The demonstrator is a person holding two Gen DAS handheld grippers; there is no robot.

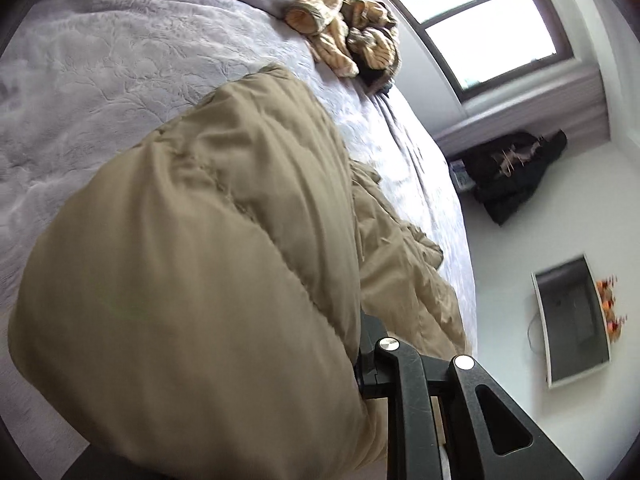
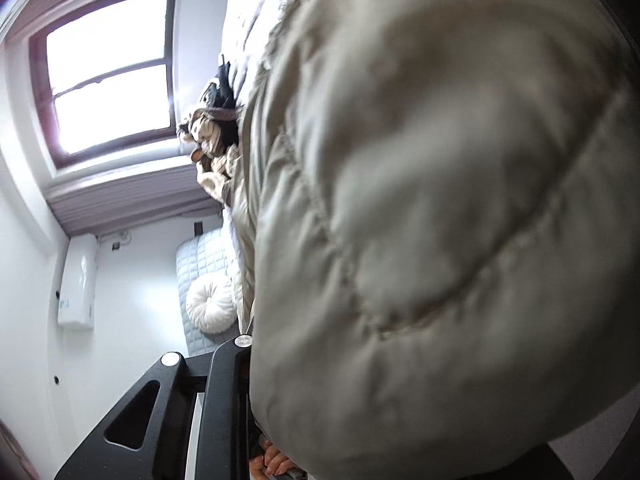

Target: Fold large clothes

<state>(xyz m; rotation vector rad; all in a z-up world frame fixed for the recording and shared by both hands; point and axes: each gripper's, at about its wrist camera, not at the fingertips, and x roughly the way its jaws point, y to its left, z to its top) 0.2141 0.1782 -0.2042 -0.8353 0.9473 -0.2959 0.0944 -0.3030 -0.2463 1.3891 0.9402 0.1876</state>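
On the bed, over a pale lavender quilted bedspread, lay a large tan padded jacket. In the left wrist view its long axis ran from the near lower left, where a puffy quilted fold bulged up close to the lens, toward the far side of the bed, its far end pointing up the frame toward a heap of cream and brown striped clothes near the bedspread's edge. A crumpled part of the same tan fabric trailed along the bed's right-hand edge. The left gripper had its black linkage showing at the bottom of the view, but its fingertips were buried behind the jacket's fold, so I could not tell whether it was parted or pinching the cloth.

In the right wrist view the jacket filled most of the frame, blurred and very near, its stitched channels curving across it. The right gripper showed only its black arms at the lower left, pressed up against the fabric; the tips were covered, and its state could not be told either. A few fingertips of the person's hand showed at the bottom edge.

Beyond the bed stood a window, a round white cushion on a quilted pad, and a dark garment heaped on the floor.
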